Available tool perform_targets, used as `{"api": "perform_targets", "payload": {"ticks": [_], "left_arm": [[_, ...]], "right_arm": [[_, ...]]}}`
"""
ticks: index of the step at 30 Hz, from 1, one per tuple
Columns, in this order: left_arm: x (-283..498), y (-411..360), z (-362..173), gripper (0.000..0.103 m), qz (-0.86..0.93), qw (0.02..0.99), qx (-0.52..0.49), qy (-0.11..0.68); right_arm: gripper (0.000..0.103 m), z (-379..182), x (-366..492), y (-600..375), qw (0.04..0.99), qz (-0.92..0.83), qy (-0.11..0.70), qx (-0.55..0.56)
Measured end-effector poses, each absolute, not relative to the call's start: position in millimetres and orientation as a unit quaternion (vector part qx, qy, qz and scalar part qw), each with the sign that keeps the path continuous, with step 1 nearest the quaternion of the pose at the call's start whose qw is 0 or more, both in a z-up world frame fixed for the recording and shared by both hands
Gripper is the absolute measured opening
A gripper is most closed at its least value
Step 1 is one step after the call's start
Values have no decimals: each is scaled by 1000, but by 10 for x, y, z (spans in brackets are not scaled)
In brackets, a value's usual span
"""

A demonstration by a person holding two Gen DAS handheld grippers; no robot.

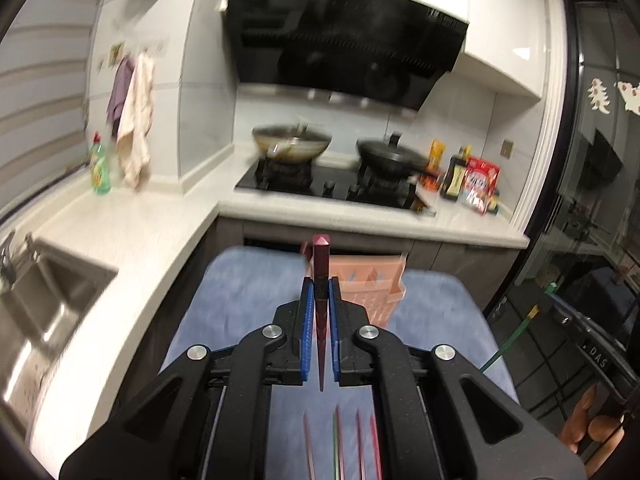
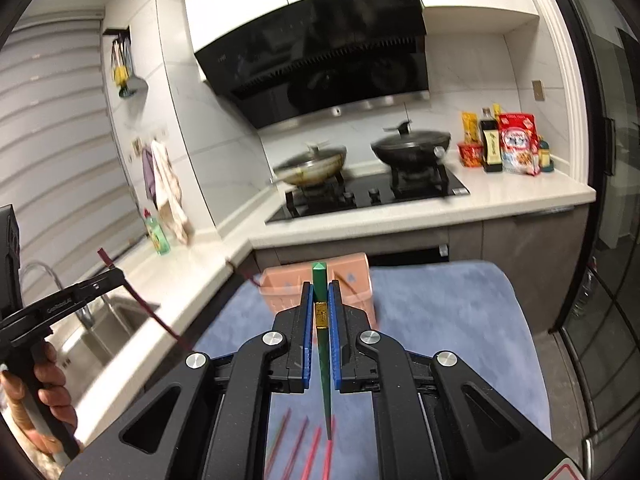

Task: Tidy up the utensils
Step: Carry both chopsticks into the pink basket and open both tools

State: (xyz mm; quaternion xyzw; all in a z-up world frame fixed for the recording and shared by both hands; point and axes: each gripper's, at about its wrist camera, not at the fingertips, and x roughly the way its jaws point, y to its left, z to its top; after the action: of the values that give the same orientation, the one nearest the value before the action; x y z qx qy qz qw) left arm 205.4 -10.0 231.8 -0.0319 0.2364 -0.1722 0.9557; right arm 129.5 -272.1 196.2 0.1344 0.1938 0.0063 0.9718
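Note:
My left gripper is shut on a dark red chopstick, thick end up, thin tip hanging below the jaws. My right gripper is shut on a green chopstick with a gold band, tip pointing down. Both are raised above a blue mat, also the blue mat. A pink slotted holder stands at the mat's far edge; it shows behind my right fingers as the pink holder. Several loose red and green chopsticks lie on the mat; so do blurred red chopsticks. The left gripper appears at the right view's left.
An L-shaped white counter holds a sink, a green bottle, a black hob with a wok and a lidded pan, and sauce bottles and packets. A glass door stands right. A person's hand grips the left handle.

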Motion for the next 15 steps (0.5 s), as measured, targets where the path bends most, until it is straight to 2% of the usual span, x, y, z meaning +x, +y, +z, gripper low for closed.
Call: {"api": "perform_targets", "payload": {"ticks": [9, 15], "left_arm": [[2765, -508, 2902, 7, -170, 969, -34, 178], [3170, -702, 2992, 7, -166, 973, -35, 159]], "right_arm": [[7, 2555, 2154, -2777, 979, 7, 151, 136], [7, 2691, 2686, -2814, 980, 14, 128, 150]]}}
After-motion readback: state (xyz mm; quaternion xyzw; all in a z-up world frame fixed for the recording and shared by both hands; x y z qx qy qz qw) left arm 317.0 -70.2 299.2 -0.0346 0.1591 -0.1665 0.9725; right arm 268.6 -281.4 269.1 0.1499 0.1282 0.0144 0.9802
